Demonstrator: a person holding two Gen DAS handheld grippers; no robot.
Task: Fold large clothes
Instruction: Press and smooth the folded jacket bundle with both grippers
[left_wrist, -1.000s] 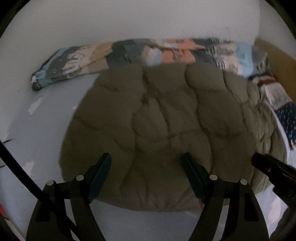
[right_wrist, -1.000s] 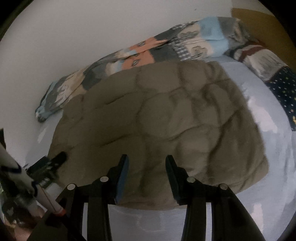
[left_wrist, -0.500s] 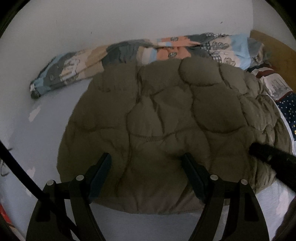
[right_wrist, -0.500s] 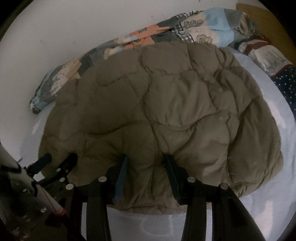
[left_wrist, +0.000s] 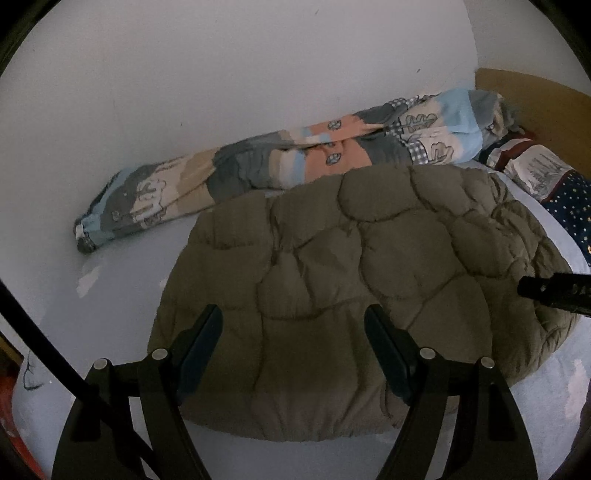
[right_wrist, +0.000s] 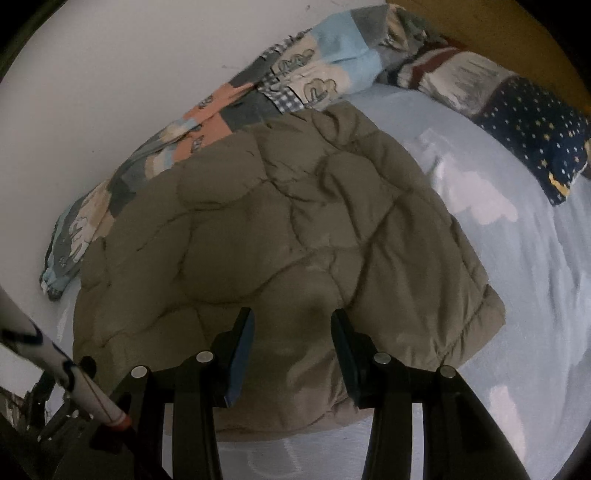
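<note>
An olive quilted jacket (left_wrist: 354, 280) lies folded into a thick pad on the pale blue bed sheet (left_wrist: 122, 295). My left gripper (left_wrist: 293, 332) hovers over its near edge, jaws wide open, no fabric pinched. The right gripper's dark tip (left_wrist: 546, 291) pokes in from the right edge, above the jacket's right side. In the right wrist view the jacket (right_wrist: 277, 240) fills the middle. My right gripper (right_wrist: 291, 343) stands open above its near hem with nothing between the fingers.
A rolled patchwork blanket (left_wrist: 295, 162) lies along the white wall (left_wrist: 221, 74) behind the jacket. A navy star-print pillow (right_wrist: 535, 133) and a wooden headboard (left_wrist: 546, 107) sit at the far right. A white rod with a red band (right_wrist: 74, 384) crosses the lower left.
The left view has lifted and drawn back, so the jacket sits lower and to the right. The right view has rolled and slid sideways. Both grippers stay open and the jacket lies still.
</note>
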